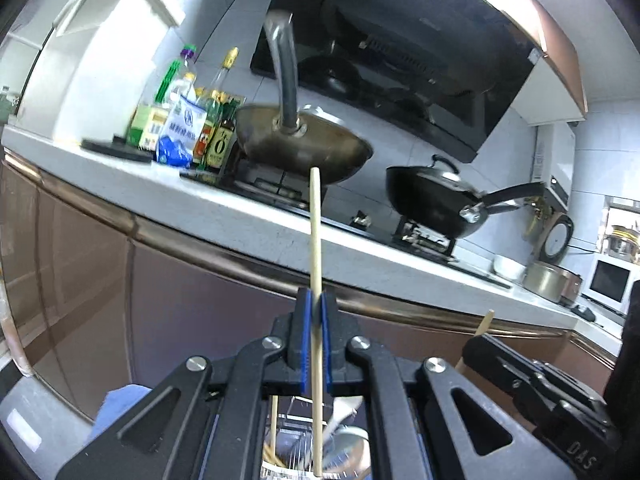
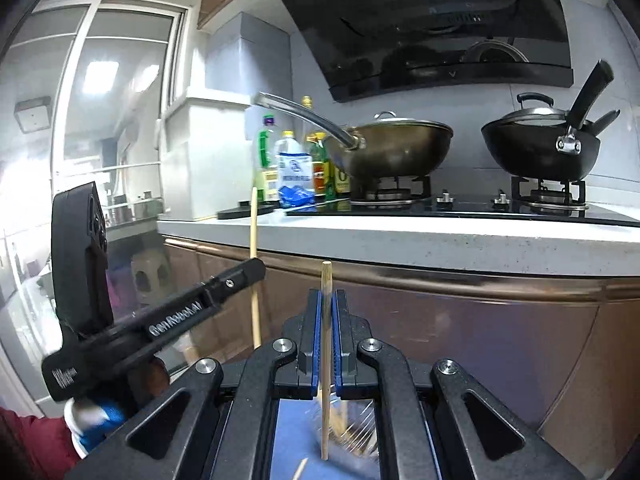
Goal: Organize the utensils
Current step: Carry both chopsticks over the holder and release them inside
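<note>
The left gripper (image 1: 316, 312) is clenched on one chopstick (image 1: 315, 240), held upright at frame centre. The right gripper (image 2: 327, 312) grasps a second chopstick (image 2: 326, 340) likewise, probably to sort them into a holder.

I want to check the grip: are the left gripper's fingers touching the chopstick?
Touching. The left wrist view shows the blue fingers pressed against the upright chopstick.
</note>
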Tool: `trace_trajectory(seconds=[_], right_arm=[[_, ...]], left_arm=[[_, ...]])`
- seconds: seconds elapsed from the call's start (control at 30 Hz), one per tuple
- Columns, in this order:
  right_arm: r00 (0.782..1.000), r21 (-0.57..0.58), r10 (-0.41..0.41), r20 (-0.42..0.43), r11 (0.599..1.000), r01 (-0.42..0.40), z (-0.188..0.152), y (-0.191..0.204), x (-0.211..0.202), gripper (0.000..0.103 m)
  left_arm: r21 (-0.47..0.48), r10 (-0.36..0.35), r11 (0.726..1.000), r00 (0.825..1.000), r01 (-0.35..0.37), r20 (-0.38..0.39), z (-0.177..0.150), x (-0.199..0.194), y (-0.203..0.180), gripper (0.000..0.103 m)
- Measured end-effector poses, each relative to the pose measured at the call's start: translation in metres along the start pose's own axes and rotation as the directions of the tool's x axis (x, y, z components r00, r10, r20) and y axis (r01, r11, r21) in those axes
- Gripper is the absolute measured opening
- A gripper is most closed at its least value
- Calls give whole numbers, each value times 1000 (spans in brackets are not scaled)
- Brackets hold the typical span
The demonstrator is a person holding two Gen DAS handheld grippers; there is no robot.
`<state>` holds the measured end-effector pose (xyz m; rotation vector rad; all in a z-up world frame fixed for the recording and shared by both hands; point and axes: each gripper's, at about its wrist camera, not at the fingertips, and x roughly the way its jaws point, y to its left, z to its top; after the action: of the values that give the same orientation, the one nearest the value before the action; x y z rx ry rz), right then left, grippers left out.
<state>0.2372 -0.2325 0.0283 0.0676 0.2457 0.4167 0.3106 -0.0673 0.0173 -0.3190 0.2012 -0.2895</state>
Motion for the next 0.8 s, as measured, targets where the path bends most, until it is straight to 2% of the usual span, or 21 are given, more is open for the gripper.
trace_trajectory(seconds=[0.2,0.43,0.6,0.7,0.8], right_arm=[[999,9,-36,3,999,36,-23,-29,42,5],[998,-13,-65,-18,998,65,-58,-37,66,5],[996,-33,-84,-36,996,82,-73,-38,70,5],[995,-23,-91,-43,996,90,-78,-42,68,5],[995,-5,-93,-44,996,93,-77,-45,62,12]], left_arm=[[-37,49,998,998,-50,-29,-39,55,17,5],[-2,101,995,995,-101,-7,-82,81,21,5],[20,125,992,992,-125,15,-100,80,21,6],[34,107,994,994,-107,18,-98,70,19,7],[56,95,994,995,-94,-6,-87,62,17,9]])
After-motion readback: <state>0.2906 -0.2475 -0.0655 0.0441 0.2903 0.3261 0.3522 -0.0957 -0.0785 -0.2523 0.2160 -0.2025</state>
